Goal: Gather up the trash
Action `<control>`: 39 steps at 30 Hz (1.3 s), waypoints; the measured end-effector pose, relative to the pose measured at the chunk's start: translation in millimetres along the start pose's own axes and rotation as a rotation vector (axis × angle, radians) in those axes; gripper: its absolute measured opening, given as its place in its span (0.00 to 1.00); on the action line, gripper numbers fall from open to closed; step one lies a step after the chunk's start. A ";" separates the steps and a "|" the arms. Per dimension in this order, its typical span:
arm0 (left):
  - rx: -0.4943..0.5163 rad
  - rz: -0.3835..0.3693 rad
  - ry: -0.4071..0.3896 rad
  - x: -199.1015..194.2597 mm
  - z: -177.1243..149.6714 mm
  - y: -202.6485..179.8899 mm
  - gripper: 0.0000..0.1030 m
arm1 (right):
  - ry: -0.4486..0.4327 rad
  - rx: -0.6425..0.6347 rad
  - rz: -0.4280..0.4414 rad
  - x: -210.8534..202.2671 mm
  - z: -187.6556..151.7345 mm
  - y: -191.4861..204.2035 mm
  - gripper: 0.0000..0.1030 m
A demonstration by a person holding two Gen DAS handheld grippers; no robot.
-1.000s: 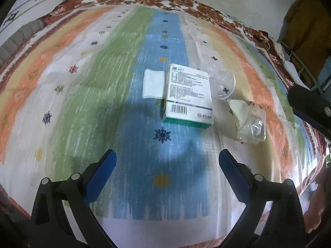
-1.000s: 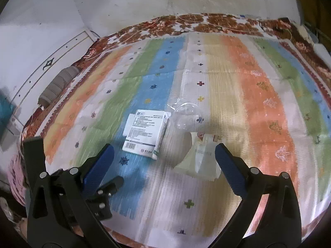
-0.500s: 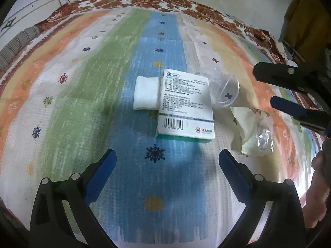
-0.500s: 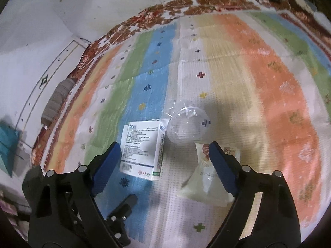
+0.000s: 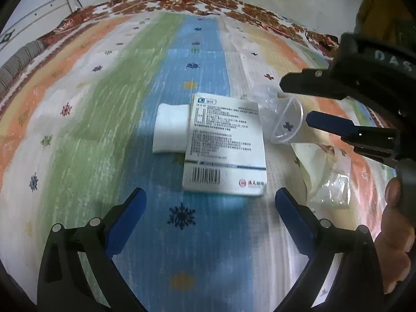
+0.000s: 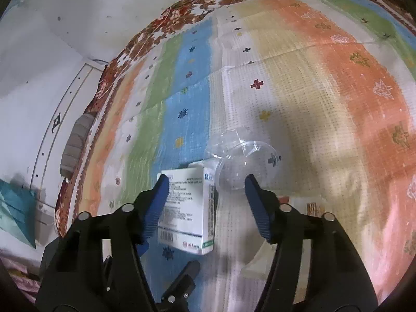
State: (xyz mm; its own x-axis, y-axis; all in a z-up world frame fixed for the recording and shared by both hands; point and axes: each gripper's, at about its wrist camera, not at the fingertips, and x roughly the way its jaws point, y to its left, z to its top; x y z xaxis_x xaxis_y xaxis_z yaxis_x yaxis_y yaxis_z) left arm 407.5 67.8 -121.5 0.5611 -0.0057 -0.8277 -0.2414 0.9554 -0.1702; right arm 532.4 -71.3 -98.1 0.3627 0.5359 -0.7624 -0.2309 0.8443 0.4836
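The trash sits bunched at the middle of the striped cloth (image 5: 109, 119): a white box (image 5: 225, 150), a folded tissue (image 5: 170, 130) touching its left edge, a clear cup (image 5: 284, 122) and a crinkled wrapper (image 5: 326, 176) to its right. Bare cloth lies open all around. The right gripper (image 5: 293, 101), closing, crowds the cup.

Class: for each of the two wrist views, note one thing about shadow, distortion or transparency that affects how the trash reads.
Left wrist view: fisheye bows the striped cloth; a dark shadow falls on the blue stripe below the white box. Right wrist view: the clear plastic cup shows the cloth pattern through it, so its edges are faint; a soft shadow darkens the cloth around it.
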 end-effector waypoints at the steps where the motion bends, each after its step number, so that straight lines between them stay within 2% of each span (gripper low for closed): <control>1: -0.001 0.001 -0.001 1.4 2.0 -0.3 0.94 | 0.000 0.005 -0.010 3.0 1.5 -1.8 0.51; 2: 0.000 0.000 0.000 3.4 3.7 -0.8 0.94 | 0.002 0.015 -0.003 5.3 3.0 -3.3 0.46; 4: 0.013 0.004 -0.001 7.7 5.2 -3.2 0.94 | 0.012 0.041 0.009 11.5 7.0 -8.2 0.44; 8: 0.059 0.042 0.002 17.9 1.6 -10.3 0.94 | 0.019 0.059 0.006 21.7 11.4 -13.9 0.34; 11: 0.098 0.055 -0.017 19.9 1.6 -16.2 0.94 | 0.035 0.076 0.017 28.9 12.1 -16.8 0.19; 14: 0.111 0.082 -0.013 23.0 2.4 -17.9 0.94 | 0.043 0.081 0.031 31.8 13.0 -17.4 0.10; 17: 0.108 0.080 0.007 27.3 0.7 -16.4 0.86 | 0.035 0.064 0.023 28.0 14.1 -16.3 0.05; 19: 0.115 0.069 -0.008 24.5 1.4 -16.1 0.69 | 0.032 0.058 0.020 24.8 15.2 -16.5 0.04; 23: 0.076 0.021 0.001 19.6 5.3 -10.6 0.68 | 0.028 0.043 0.018 17.8 16.5 -16.9 0.04; 26: 0.074 0.035 0.011 15.2 9.6 -10.9 0.68 | 0.034 0.031 0.021 12.8 16.4 -14.1 0.04; 30: 0.044 0.016 -0.008 -0.9 19.4 -5.0 0.68 | 0.033 -0.003 0.020 0.5 15.4 -5.3 0.04; 39: -0.041 0.000 -0.021 -37.8 28.6 18.0 0.68 | -0.020 -0.182 -0.060 -42.2 1.8 21.7 0.04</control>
State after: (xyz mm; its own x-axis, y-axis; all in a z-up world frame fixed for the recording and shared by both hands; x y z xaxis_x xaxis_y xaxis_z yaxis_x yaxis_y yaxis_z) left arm 404.6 93.6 -78.0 0.5776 0.0015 -0.8163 -0.2740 0.9423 -0.1922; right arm 513.7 -75.6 -54.7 0.3980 0.4862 -0.7780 -0.3673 0.8615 0.3505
